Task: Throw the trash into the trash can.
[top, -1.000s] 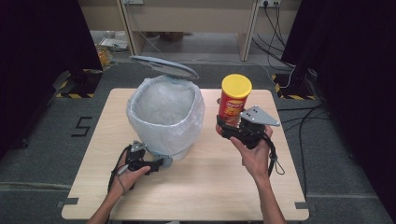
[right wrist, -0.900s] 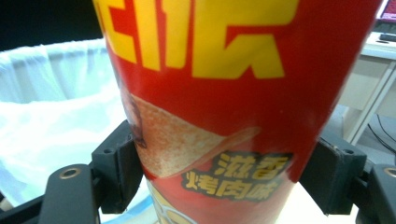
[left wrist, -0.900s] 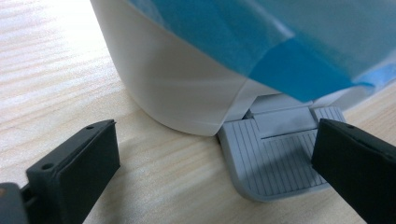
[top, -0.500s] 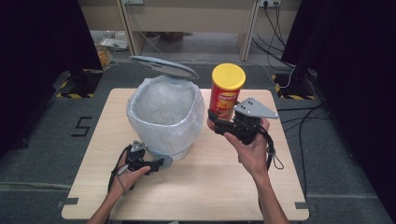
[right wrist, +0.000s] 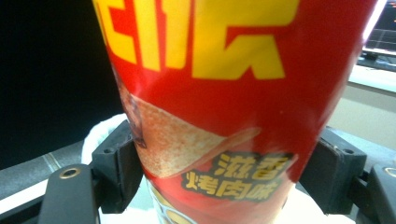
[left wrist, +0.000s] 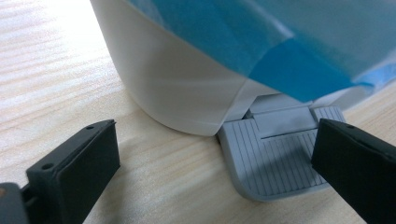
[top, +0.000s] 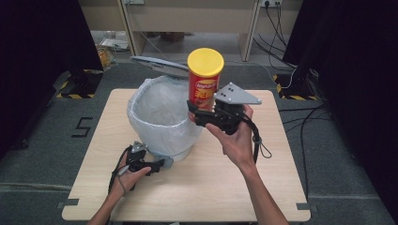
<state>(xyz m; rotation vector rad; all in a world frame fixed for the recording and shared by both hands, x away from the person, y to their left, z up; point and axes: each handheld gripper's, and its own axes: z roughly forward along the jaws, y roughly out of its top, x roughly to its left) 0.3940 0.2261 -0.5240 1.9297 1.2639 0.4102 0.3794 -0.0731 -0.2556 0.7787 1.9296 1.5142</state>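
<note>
High view: the right gripper (top: 193, 111) is raised above the table (top: 263, 187), level with the top of the bin (top: 162, 122), and its jaws are clamped on the lower part of a red chip can (top: 204, 82) with a yellow lid (top: 205, 61). The can stands close to upright, just beside the right edge of the bin's rim and clear of the tabletop. The bin is white, lined with a pale plastic bag (top: 159, 101), and its grey lid (top: 157, 65) stands swung up at the far side. The left gripper (top: 162, 163) rests low on the table at the near foot of the bin, held in the left hand (top: 129, 176); it points toward the bin's base. Left gripper view: the two black jaws stand wide apart with nothing pressed between them; the left gripper (left wrist: 215, 168) is therefore open. The grey ribbed foot pedal (left wrist: 275, 158) of the bin lies on the table between the jaws, nearer the right-hand jaw, which overlaps the pedal's edge; whether it touches cannot be told. The bin's white wall (left wrist: 177, 88) rises just behind, with the blue edge of the bag (left wrist: 289, 60) hanging over it. Right gripper view: the chip can (right wrist: 219, 107) sits directly between the jaws, with both pads (right wrist: 116, 163) pressed on its sides.
</note>
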